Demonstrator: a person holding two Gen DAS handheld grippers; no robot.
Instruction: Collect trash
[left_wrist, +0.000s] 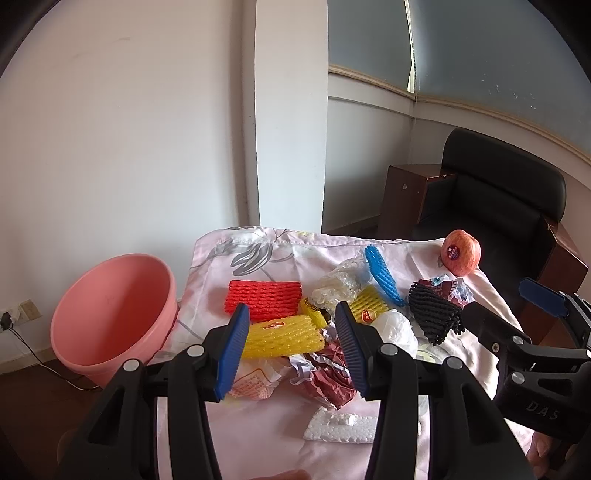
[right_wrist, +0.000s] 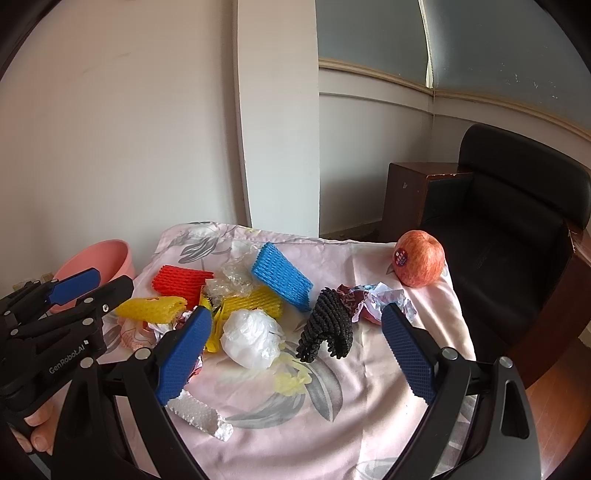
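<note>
I hold both grippers just above the near edge of the cloth-covered table (right_wrist: 369, 424), angled down at the pile of trash so I can choose a piece. My left gripper (left_wrist: 291, 343) stands part open and empty, lined up with the yellow foam net (left_wrist: 282, 336). My right gripper (right_wrist: 295, 350) gapes wider, also empty, facing the black foam net (right_wrist: 327, 325) and white plastic wad (right_wrist: 253, 338). The pink bucket (left_wrist: 110, 314) waits beside the table's left edge, likely for drops.
</note>
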